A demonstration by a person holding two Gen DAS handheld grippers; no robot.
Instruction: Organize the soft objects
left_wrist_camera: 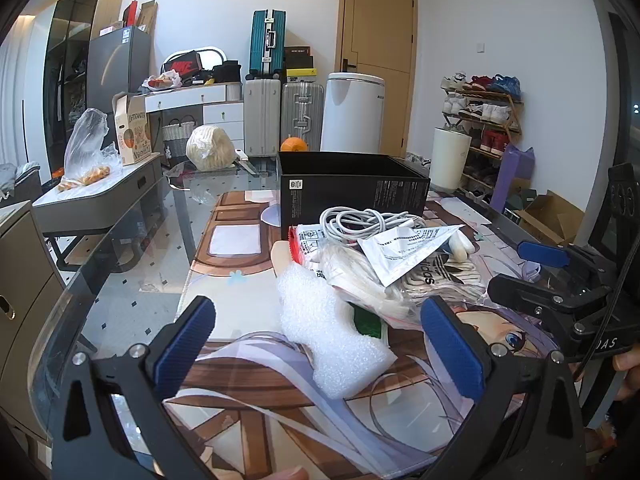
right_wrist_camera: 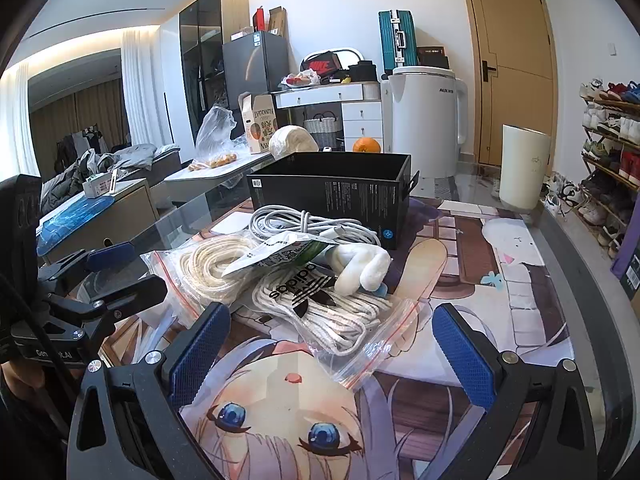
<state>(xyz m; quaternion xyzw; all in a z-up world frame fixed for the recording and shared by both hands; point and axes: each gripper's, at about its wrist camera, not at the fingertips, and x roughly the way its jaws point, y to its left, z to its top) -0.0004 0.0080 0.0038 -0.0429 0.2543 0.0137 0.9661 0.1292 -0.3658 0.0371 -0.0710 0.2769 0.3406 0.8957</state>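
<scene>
1. Foam (left_wrist_camera: 332, 344) lay on the mat (left_wrist_camera: 240, 364) between the left gripper's (left_wrist_camera: 320, 348) wide-open jaws, touching neither pad.
2. Bagged rope (right_wrist_camera: 340, 312), cable (right_wrist_camera: 296, 220) and box (right_wrist_camera: 332, 192) sat ahead of the right gripper (right_wrist_camera: 332, 352), whose jaws gaped empty.

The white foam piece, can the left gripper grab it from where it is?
Probably yes. The foam piece lies on the mat right ahead of the open left gripper, with nothing between them.
</scene>
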